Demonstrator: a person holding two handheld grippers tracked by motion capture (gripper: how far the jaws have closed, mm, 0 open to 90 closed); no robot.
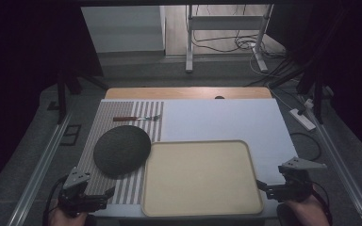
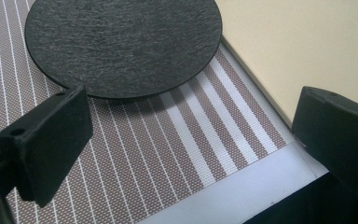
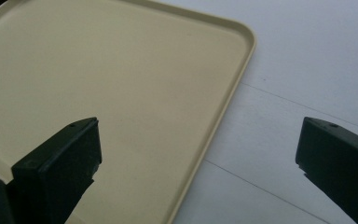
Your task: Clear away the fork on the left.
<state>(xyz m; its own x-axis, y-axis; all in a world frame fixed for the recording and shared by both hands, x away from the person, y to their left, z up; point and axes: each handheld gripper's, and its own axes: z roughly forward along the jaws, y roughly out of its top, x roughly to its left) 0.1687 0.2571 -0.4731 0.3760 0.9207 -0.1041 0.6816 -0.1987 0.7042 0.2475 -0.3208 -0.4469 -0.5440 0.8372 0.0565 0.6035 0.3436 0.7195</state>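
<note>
- The dark round plate lies flat on the striped mat at centre left of the high view, its right edge just beside the tray; that position puts it within easy reach of the left gripper.
- The beige tray sits bare at lower centre, likely the receiving surface for the setting.
- A fork lies on the mat above the plate, apart from it.
- Left gripper, lower left of the high view: fingers spread wide, nothing between them, touching nothing. In the left gripper view they frame the mat just short of the plate's near edge, which suggests an approach to the plate.
- Right gripper, lower right: fingers likewise wide and empty, poised over the tray's right rim and the white desk, not in contact.
</note>
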